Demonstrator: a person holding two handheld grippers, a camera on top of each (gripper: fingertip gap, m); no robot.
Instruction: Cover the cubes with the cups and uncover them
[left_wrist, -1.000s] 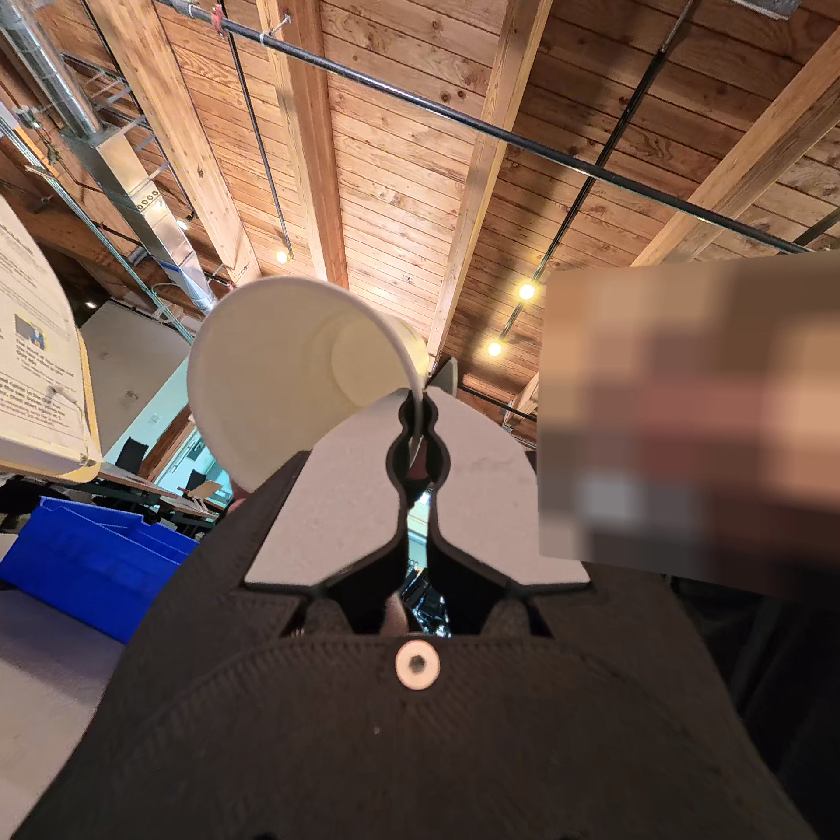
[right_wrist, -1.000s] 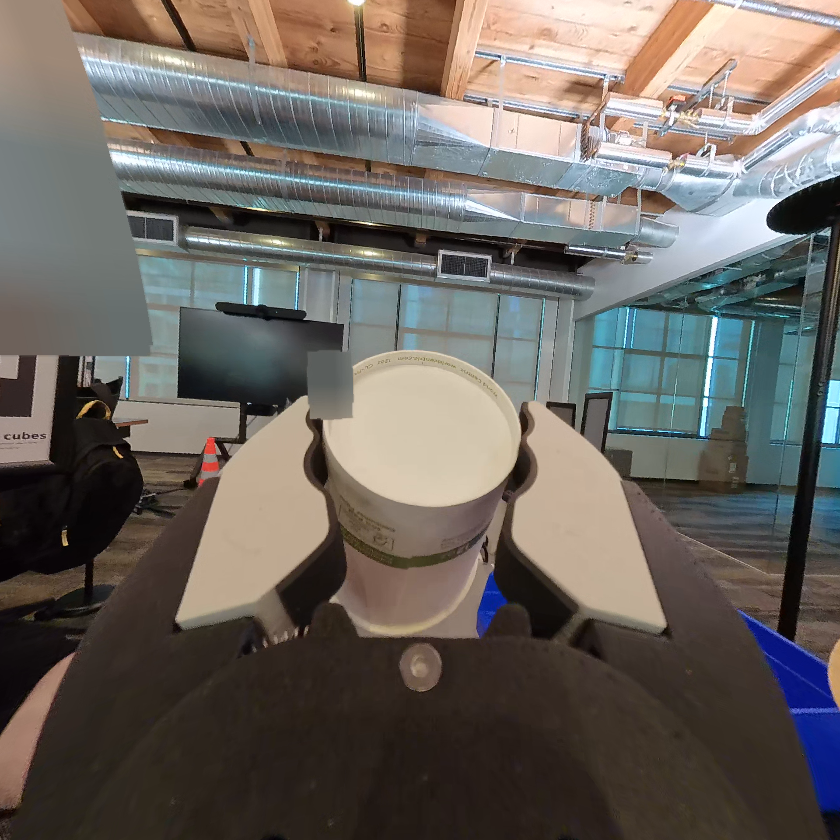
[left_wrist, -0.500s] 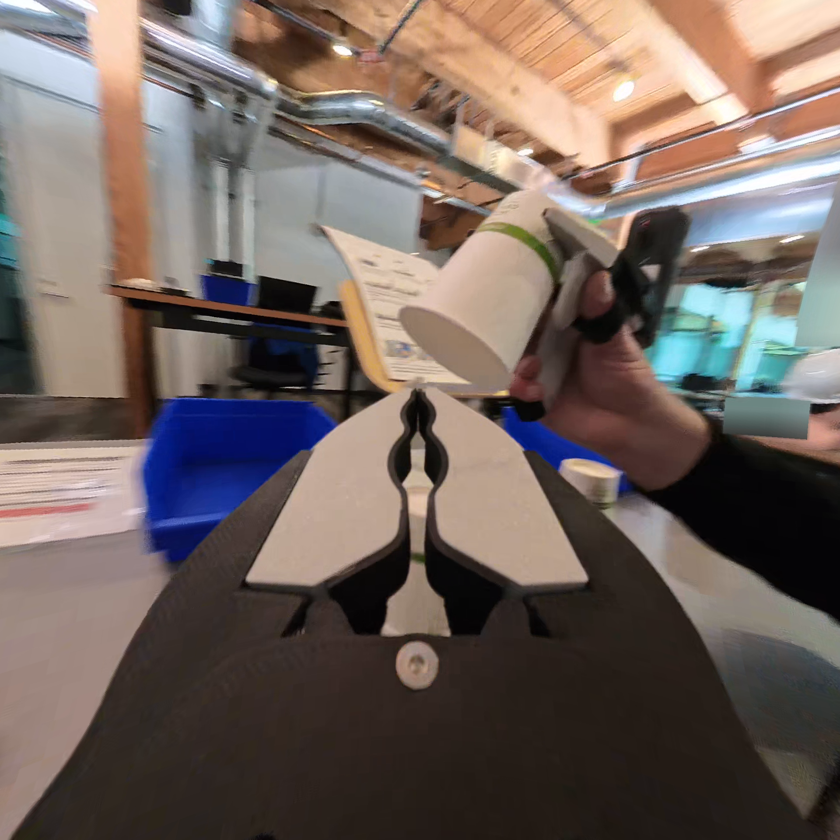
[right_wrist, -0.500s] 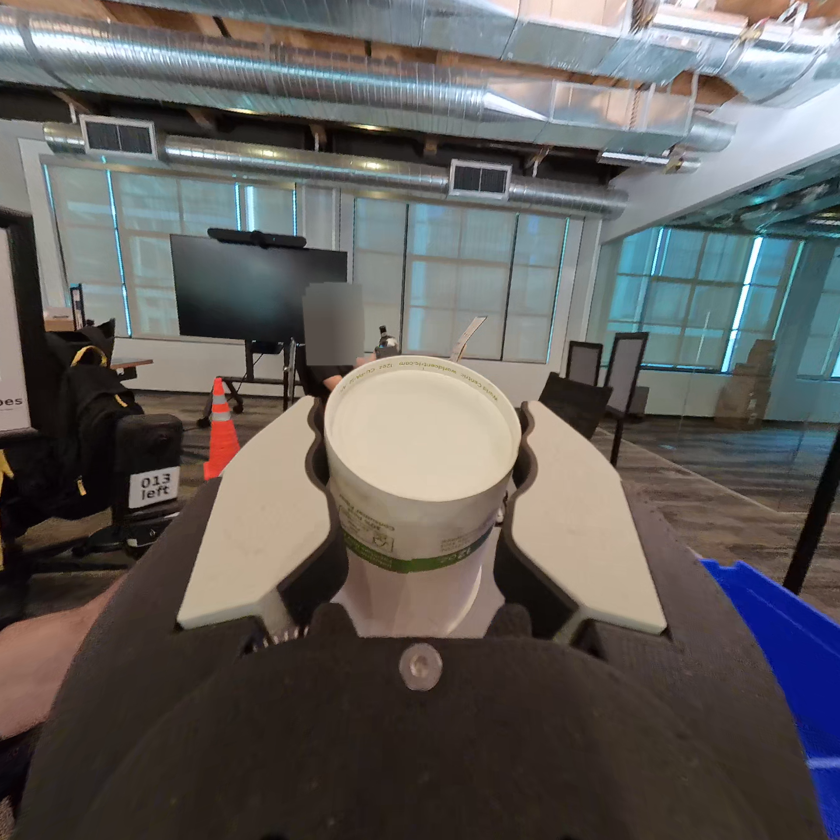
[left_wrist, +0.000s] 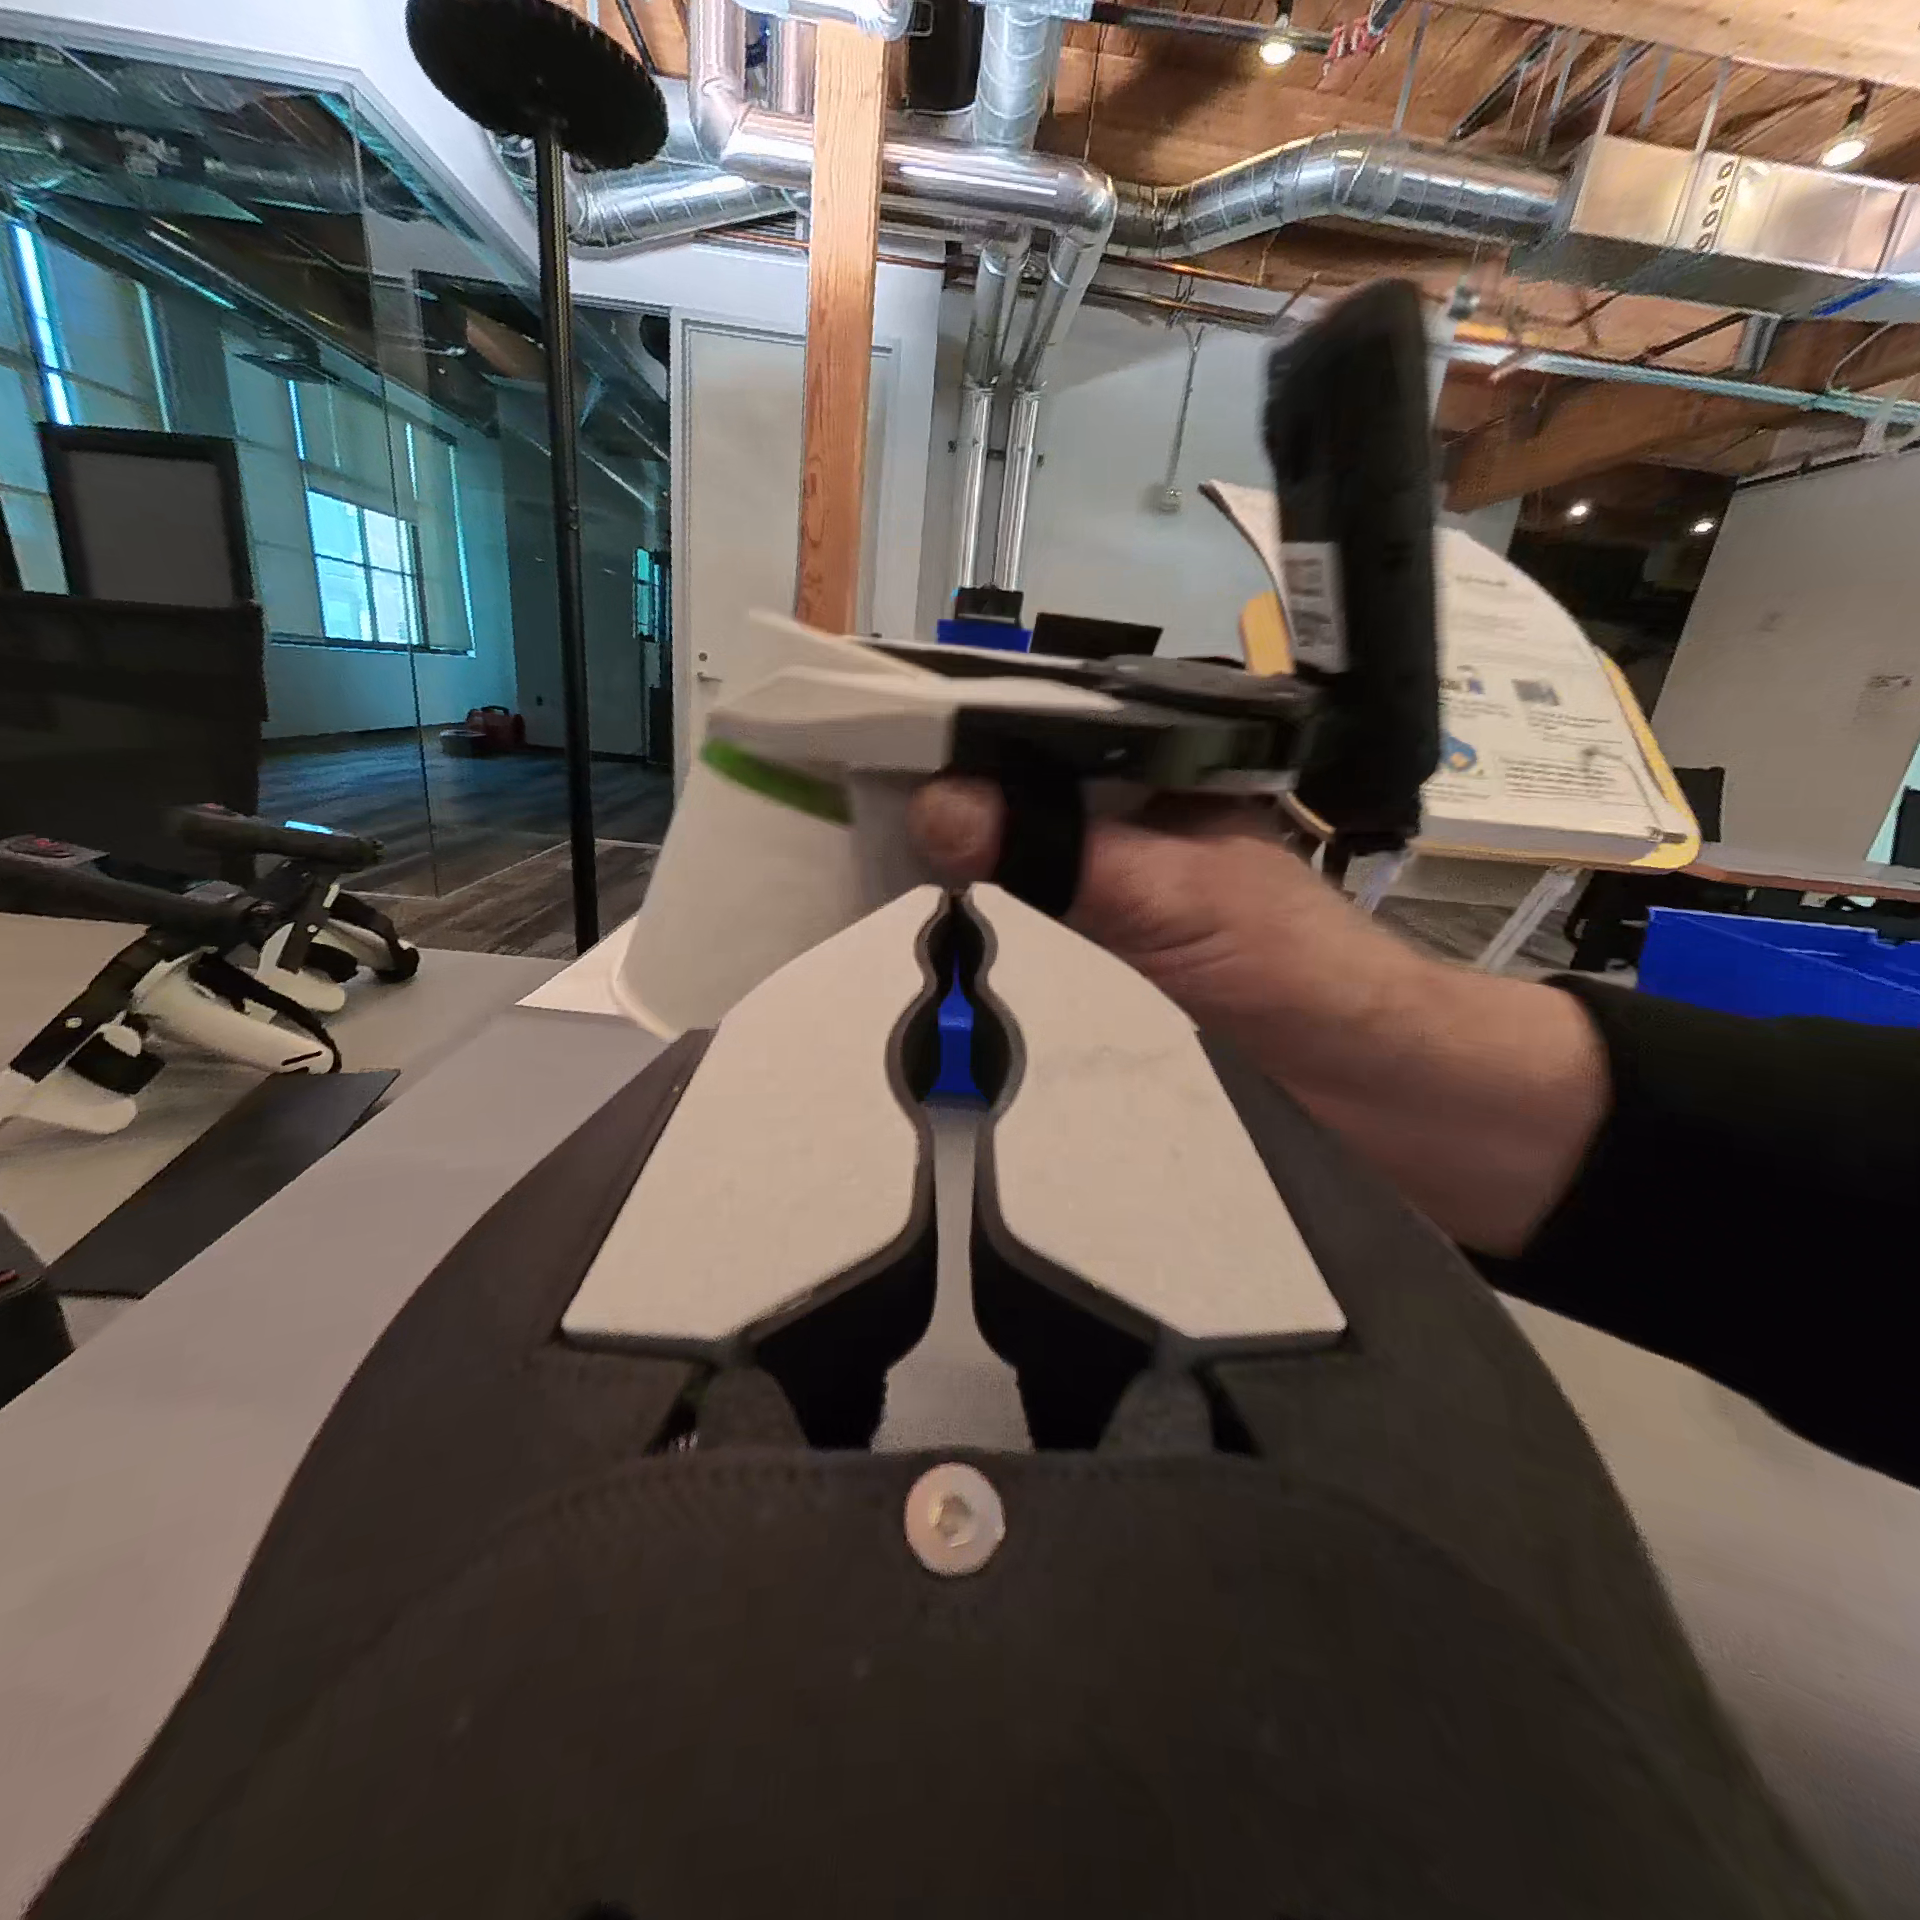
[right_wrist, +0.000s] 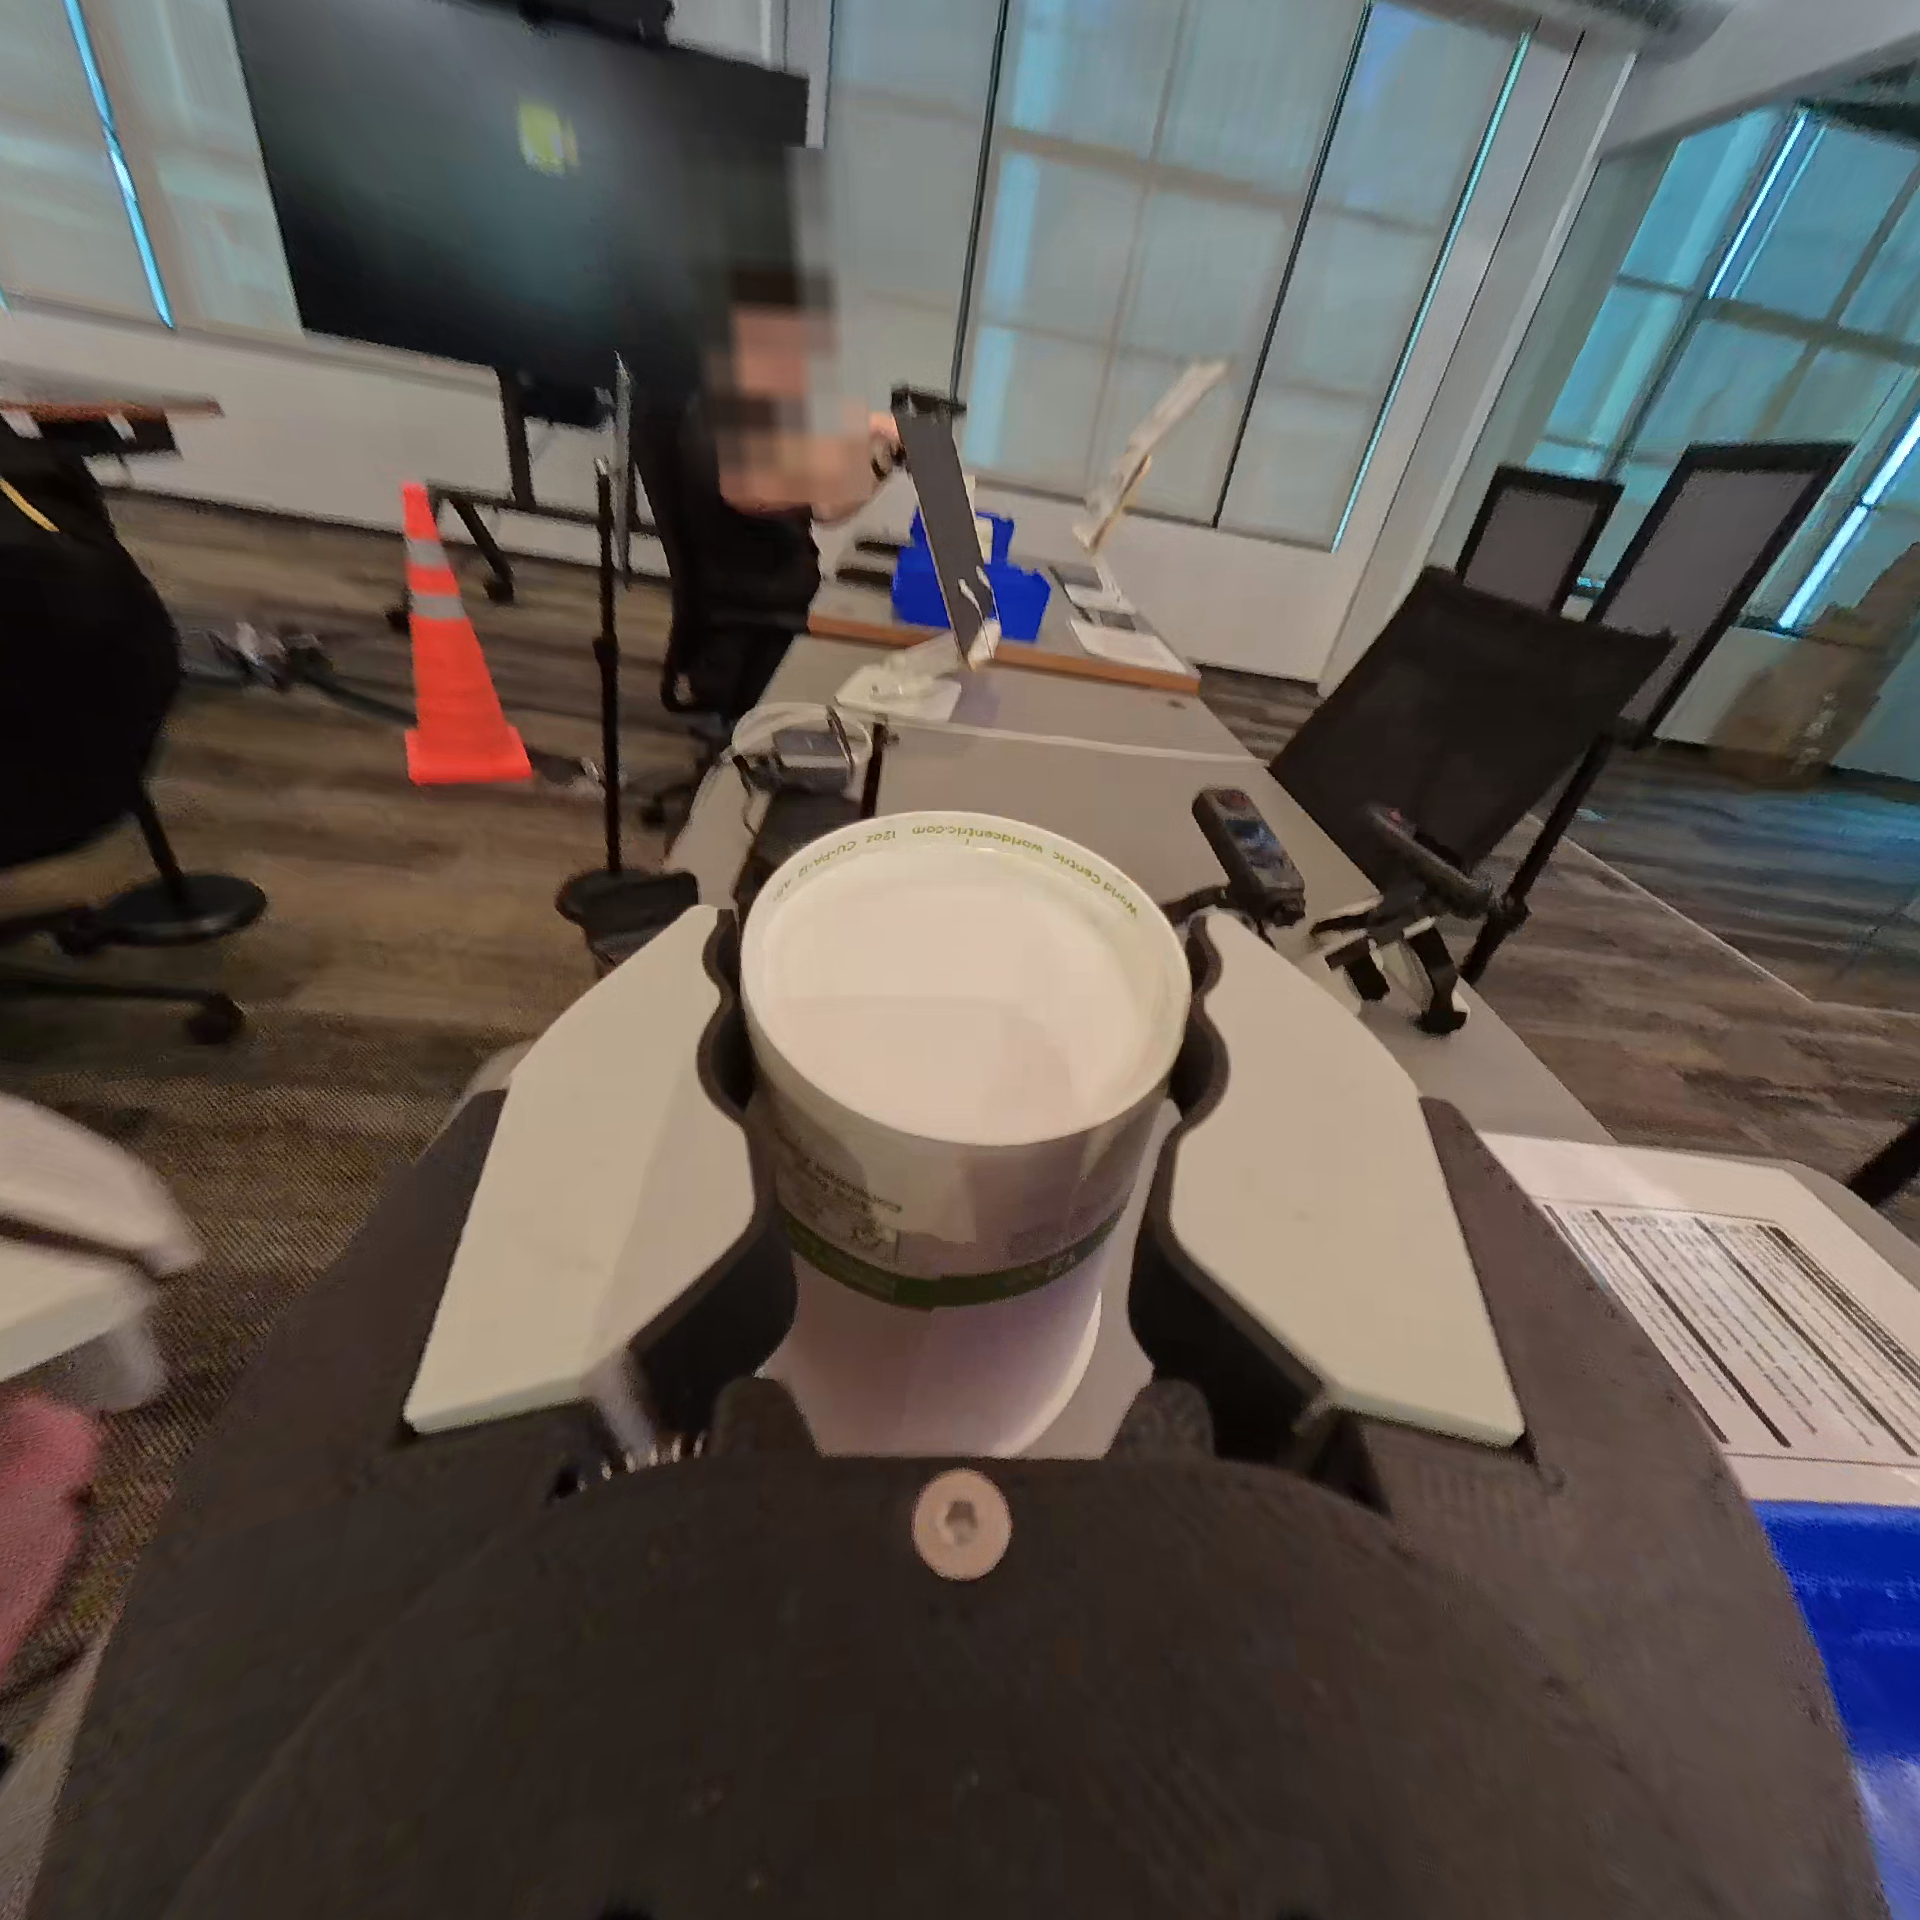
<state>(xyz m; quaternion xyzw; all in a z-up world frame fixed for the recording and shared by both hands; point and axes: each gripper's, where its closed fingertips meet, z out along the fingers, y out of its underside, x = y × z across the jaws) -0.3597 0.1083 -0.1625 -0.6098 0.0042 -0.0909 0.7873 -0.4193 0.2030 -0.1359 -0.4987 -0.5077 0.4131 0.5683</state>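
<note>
My right gripper (right_wrist: 961, 966) is shut on a white paper cup (right_wrist: 961, 1029) with a green band. It grips the cup near its base, and the base faces forward. In the left wrist view a hand holds that gripper (left_wrist: 883, 707) level, with the cup (left_wrist: 748, 894) mouth down and tilted just above the grey table (left_wrist: 208, 1455). My left gripper (left_wrist: 954, 904) is shut and empty, low over the table, its tips pointing at the hand. A small blue thing (left_wrist: 954, 1039) shows through the gap between the left fingers; I cannot tell if it is a cube.
Spare grippers (left_wrist: 177, 997) and a black mat (left_wrist: 208, 1174) lie at the table's left. A black pole stand (left_wrist: 566, 520), a sign board (left_wrist: 1507, 707) and a blue bin (left_wrist: 1766, 966) stand behind. A printed sheet (right_wrist: 1714, 1320) lies at the right. A person sits at a far table.
Both views have swung down from the ceiling to table level. The right gripper has carried the cup leftward across the left view and turned it mouth down. The left gripper stayed shut.
</note>
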